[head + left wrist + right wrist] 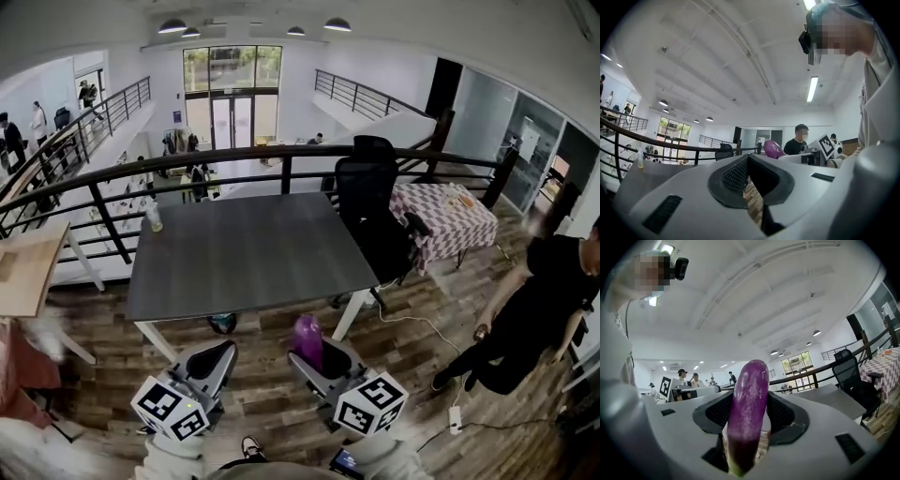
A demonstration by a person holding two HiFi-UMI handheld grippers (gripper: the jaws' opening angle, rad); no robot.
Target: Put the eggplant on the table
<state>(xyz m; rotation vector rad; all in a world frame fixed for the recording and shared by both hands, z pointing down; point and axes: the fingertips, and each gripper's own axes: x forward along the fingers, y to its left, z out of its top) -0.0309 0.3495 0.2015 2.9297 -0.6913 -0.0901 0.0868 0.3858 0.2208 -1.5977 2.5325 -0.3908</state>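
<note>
- Jaws of the left gripper (223,352) (749,161) were pressed together at their tips. Nothing sat between them, and only a thin wedge of wooden floor (272,370) showed through nearer the camera.
- Its marker cube (171,407) sat behind those jaws, toward the person's body.
- Ahead of both pairs of jaws stood the grey bench (253,253) (834,397), its near edge just beyond their tips. A small bottle (154,217) (640,160) stood at its far left corner, well ahead and to the left of the left jaws.
- The eggplant (307,339) (747,413) (774,149) was pinched upright between the spread jaws of the right gripper (322,360) (747,404). The mesh pads pressed on its two sides. Its rounded purple end rose above the jaws and its pale green end hung below them. It was short of the bench, over the floor.
- The right marker cube (370,403) (827,145) sat behind those jaws.
- A black office chair (370,202) (851,373) stood ahead and to the right of the right jaws, at the bench's far right corner, with a checked cloth (442,217) just beyond it.
- A person in black (534,309) stood well off to the right of the right jaws.
</note>
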